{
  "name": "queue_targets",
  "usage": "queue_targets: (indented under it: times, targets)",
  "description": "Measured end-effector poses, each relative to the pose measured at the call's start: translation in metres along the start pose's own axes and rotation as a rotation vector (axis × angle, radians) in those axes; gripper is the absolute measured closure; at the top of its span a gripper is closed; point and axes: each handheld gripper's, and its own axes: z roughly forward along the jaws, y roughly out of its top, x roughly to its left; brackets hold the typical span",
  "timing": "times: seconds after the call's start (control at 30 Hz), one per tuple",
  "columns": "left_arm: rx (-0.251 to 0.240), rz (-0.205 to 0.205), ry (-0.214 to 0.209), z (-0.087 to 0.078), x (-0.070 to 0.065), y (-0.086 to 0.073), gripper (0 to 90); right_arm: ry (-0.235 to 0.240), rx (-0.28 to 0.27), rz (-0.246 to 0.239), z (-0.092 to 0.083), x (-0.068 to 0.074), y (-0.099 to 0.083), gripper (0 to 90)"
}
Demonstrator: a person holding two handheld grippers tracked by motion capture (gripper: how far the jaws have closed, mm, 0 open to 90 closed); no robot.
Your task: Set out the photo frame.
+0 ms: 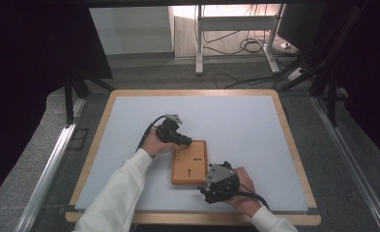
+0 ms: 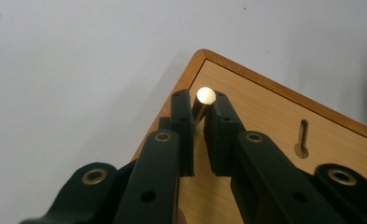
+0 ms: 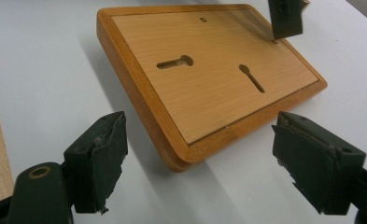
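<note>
Left gripper view: the left gripper (image 2: 199,122) pinches a brass pin (image 2: 202,103) between its tips, over a corner of the wooden board (image 2: 265,121). The right gripper (image 3: 200,163) gapes wide, the board's near corner just ahead between its jaws. Likely next: seating the pin, which calls for steadying the board.

The board (image 3: 209,84) is wood: a pale, fine-grained, matt face panel set in a darker orange-brown rim with a smooth, slightly glossy finish. The pin (image 2: 204,100) is polished brass-coloured metal with a bright, reflective end. The table (image 1: 236,116) has a smooth, matt, pale grey top and a light wood edge. The right gripper (image 3: 200,163) has matt black jaws with pads that look like rubber, rough and chipped at the edges. The left gripper (image 2: 199,122) has matt black plastic-looking jaws with brass-coloured metal rivets.
</note>
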Motion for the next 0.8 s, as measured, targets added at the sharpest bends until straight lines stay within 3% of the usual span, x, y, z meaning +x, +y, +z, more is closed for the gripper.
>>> queue_targets:
  times: [0.3,0.8]
  targets:
    - [0.007,-0.003,-0.007,0.000,0.001,0.001,83.3,-0.044,0.060,-0.078,0.019,0.009,0.007,16.2]
    - [0.004,-0.011,-0.010,0.000,0.002,0.001,83.3,-0.126,0.081,-0.171,0.036,0.017,0.014,16.9]
